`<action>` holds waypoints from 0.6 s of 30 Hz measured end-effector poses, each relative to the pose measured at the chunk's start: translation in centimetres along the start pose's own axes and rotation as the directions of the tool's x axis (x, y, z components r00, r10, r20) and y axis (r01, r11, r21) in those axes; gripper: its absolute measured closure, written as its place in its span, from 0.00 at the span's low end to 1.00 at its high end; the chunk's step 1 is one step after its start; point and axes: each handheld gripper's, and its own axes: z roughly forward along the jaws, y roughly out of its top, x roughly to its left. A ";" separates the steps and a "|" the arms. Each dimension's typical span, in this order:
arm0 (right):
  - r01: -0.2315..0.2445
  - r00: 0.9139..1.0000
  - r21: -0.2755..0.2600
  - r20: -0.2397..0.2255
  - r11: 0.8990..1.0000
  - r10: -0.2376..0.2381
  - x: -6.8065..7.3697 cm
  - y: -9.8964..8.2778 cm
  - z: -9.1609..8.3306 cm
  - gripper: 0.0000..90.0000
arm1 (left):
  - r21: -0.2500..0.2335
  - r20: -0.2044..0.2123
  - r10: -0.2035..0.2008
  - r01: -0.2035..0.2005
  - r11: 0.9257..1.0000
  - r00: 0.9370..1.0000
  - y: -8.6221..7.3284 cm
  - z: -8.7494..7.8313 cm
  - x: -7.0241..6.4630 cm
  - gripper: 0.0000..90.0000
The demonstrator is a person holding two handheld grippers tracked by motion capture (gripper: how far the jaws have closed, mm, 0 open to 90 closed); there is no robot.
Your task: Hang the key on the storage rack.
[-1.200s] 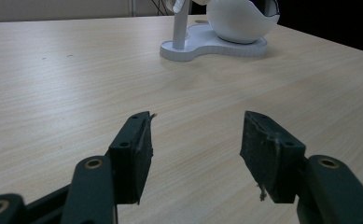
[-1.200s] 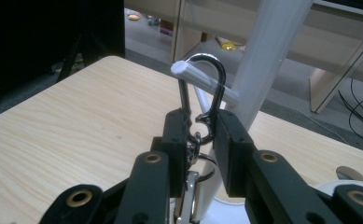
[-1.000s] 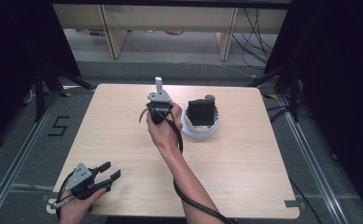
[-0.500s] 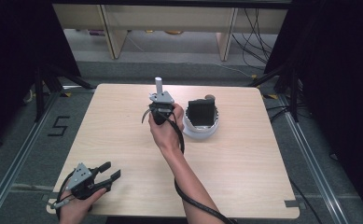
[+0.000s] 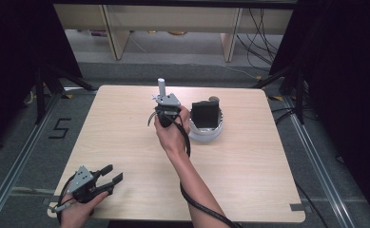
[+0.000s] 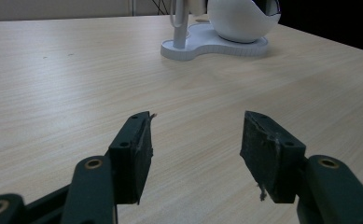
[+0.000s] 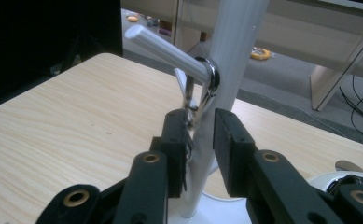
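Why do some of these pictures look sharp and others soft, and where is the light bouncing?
High view: even light on the table, its surroundings dark. Left gripper view: the white stand far off looks slightly soft, and pale glare washes the tabletop near it. Right gripper view: the white post and its peg, close up, are blurred, and a bright glint sits on the metal ring.

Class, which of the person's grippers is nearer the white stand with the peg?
Right. The right gripper is at the white stand, fingers around something hanging from its peg; the left gripper sits at the table's near edge.
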 end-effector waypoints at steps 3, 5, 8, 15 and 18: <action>0.020 1.000 0.005 -0.002 1.000 -0.020 -0.4 0.0 -0.6 0.83 | 0.001 0.000 0.002 -0.002 1.000 1.000 0.0 0.0 0.0 0.48; 0.012 1.000 0.005 -0.010 1.000 -0.012 -0.6 -0.1 -0.9 0.83 | 0.000 0.000 0.001 -0.001 1.000 1.000 0.0 0.0 0.0 0.48; 0.025 1.000 -0.010 -0.008 1.000 -0.025 -1.2 -0.3 -1.3 0.82 | 0.001 0.000 0.003 -0.003 1.000 1.000 0.0 0.0 0.0 0.48; 0.038 0.999 -0.010 -0.025 0.999 -0.039 -3.4 -1.2 -2.7 0.78 | 0.002 -0.004 0.006 -0.006 1.000 1.000 0.0 0.0 -0.1 0.48; 0.025 0.997 0.001 -0.067 1.000 -0.024 -4.4 -1.7 -3.4 0.75 | -0.002 -0.005 0.006 -0.006 1.000 1.000 0.0 0.0 -0.1 0.48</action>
